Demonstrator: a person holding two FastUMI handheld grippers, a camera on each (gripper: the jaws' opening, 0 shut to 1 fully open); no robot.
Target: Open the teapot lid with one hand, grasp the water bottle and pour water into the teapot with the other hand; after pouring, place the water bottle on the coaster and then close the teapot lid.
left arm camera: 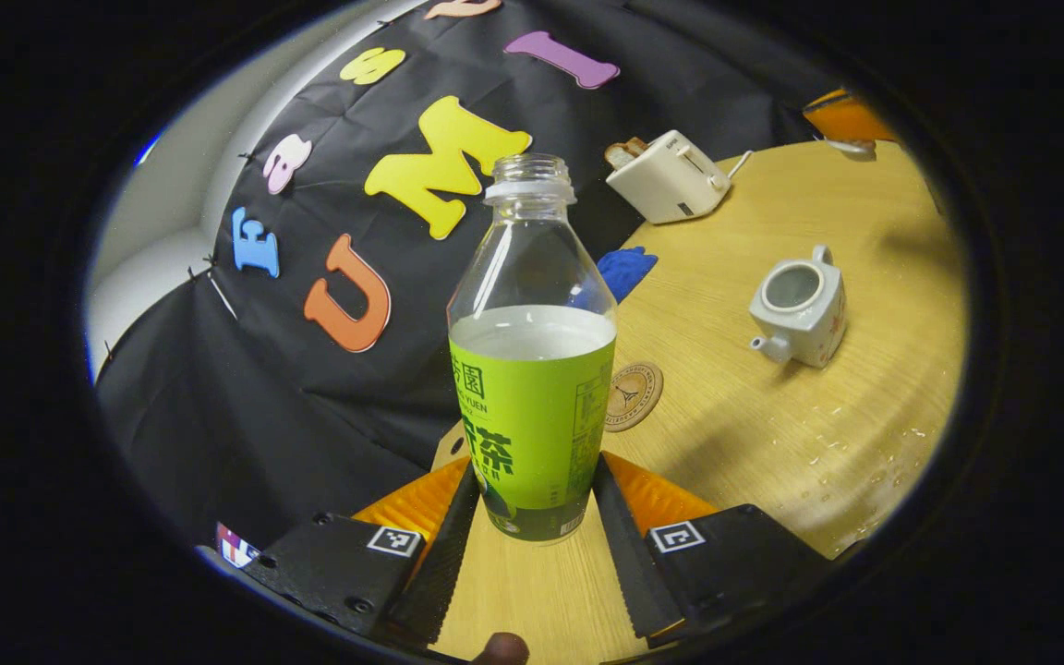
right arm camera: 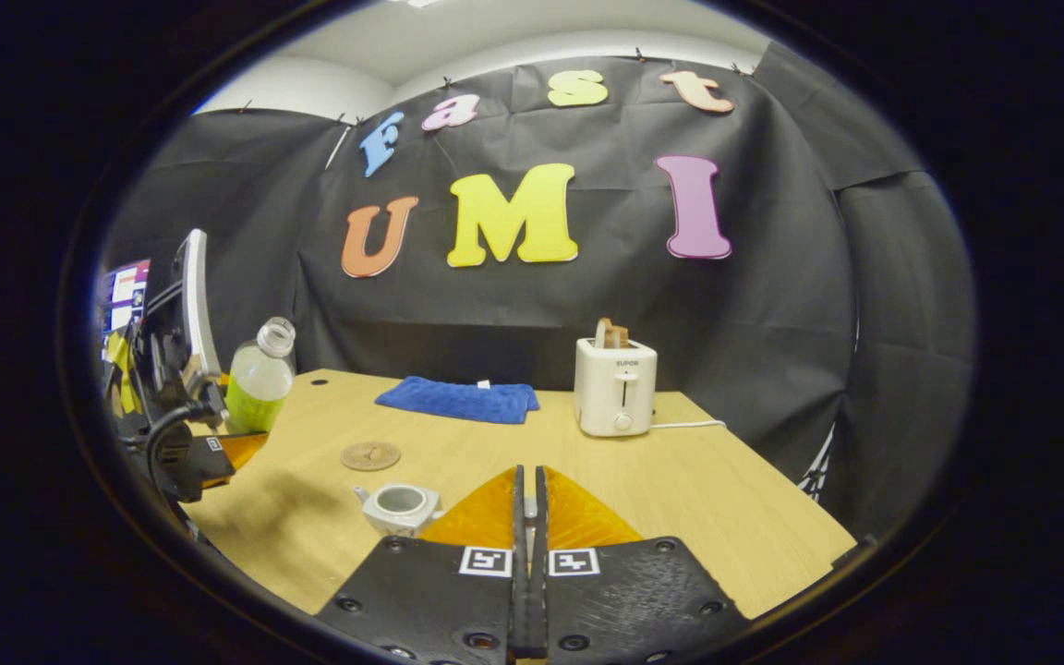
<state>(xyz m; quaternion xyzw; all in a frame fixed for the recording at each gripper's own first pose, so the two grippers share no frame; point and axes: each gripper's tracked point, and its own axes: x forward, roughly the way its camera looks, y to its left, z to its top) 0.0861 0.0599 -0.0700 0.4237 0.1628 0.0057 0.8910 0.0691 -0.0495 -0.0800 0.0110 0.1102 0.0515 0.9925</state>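
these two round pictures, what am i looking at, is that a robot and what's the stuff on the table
No robot: a person holds a two-finger tool in each hand, and each tool carries a camera looking along its fingers. The left gripper view shows the left tool with its fingers on either side of the green-labelled water bottle, cap off, part full. The right gripper view shows the right tool, fingers pressed together around something small, likely the teapot lid. On the wooden table sit the teapot with its lid off, a round coaster, a blue cloth and a white toaster. Water drops lie near the table's edge.
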